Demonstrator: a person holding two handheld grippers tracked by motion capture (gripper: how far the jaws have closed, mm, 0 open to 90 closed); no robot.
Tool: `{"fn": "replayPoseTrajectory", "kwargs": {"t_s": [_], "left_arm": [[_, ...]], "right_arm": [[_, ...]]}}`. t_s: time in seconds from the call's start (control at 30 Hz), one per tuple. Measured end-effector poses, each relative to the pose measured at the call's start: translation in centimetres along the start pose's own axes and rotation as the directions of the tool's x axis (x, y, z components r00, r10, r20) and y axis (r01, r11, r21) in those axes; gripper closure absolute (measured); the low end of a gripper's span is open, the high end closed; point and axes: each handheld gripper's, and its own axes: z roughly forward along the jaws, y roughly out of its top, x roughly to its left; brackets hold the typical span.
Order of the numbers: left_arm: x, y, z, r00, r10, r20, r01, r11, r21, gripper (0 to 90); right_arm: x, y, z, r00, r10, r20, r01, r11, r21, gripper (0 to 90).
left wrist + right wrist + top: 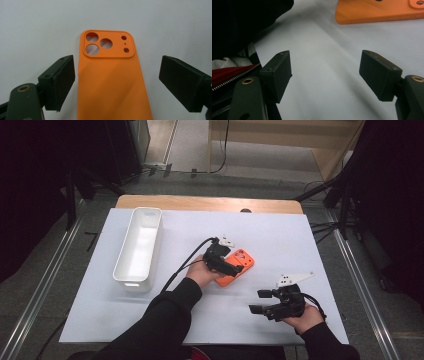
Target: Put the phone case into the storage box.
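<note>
Your counter (280, 232) is a white sheet with a long white bin (138, 247) standing empty on the far left. The orange phone case (110, 80) lies flat near the middle, back side up, camera end pointing away from you and slightly right.

Your left hand-held gripper (234, 268) sits right over the case, and in the left gripper view its jaws stand apart with the case between them. The left pad is just off the case's edge and the right pad is well clear, so nothing is gripped yet. Your right hand-held gripper (256, 301) hangs near the right front of the counter, jaws wide and empty.

What could bite you: the case is thin and lies flush on the sheet, so I'd guess the pads could skate over the rim instead of catching it, or shove it sideways since one pad will likely land first. It also looks soft and hollow, so a hard squeeze might bow it and pop it out.

The case itself: matte orange, rounded corners, a raised camera block with three big holes and a few small ones.
</note>
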Motion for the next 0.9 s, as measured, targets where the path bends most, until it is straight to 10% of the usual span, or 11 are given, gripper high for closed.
{"fn": "replayPoseTrajectory", "kwargs": {"t_s": [0.9], "left_arm": [[-0.3, -1.6, 1.5, 0.9992, 0.007, -0.039, -0.006, 0.9995, 0.031, 13.7]], "right_arm": [[0.0, 0.0, 0.1, 1.0, -0.002, -0.003, 0.002, 1.0, 0.007, 24.8]]}}
